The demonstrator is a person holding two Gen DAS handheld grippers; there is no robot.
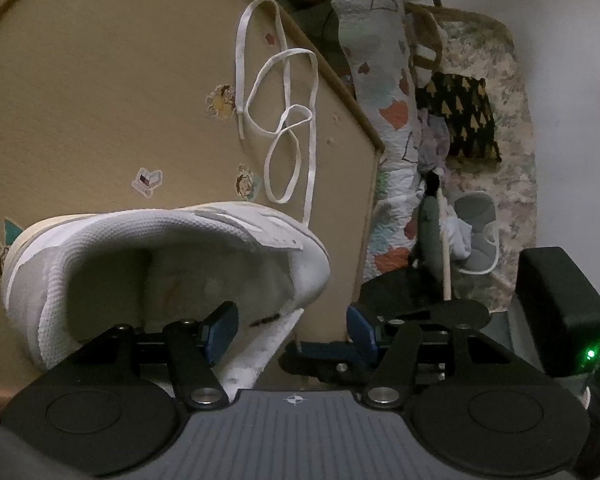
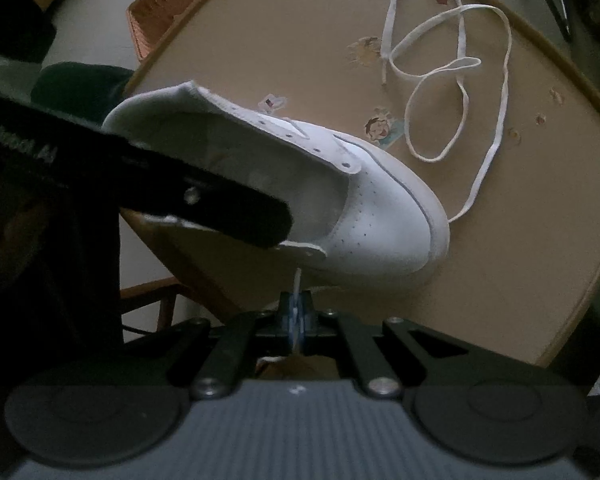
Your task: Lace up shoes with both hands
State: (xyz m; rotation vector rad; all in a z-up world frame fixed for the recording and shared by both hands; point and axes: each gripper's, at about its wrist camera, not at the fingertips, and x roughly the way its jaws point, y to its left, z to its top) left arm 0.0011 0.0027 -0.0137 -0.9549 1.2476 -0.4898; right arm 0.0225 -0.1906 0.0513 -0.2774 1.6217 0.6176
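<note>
A white sneaker (image 1: pixel 148 264) lies tilted on the tan table (image 1: pixel 100 100), its opening towards the left wrist camera and its toe (image 2: pixel 384 224) on the tabletop. My left gripper (image 1: pixel 290 330) stands open. Its left finger (image 1: pixel 220 330) reaches inside the shoe, and the shoe's eyelet flap (image 1: pixel 264 344) lies between the pads without being pinched. That finger shows as a dark bar (image 2: pixel 220 208) in the right wrist view. My right gripper (image 2: pixel 297 316) is shut on the white lace end (image 2: pixel 297 280) just below the near eyelet flap (image 2: pixel 300 250). The rest of the lace (image 2: pixel 460 80) loops loosely across the table beyond the toe.
Cartoon stickers (image 2: pixel 380 128) dot the tabletop. A wicker basket (image 2: pixel 168 12) sits past the table's far left edge. To the right of the table lie a patterned quilt (image 1: pixel 392 112) and piled cloths (image 1: pixel 460 120). A wooden frame (image 2: pixel 160 304) shows below the table edge.
</note>
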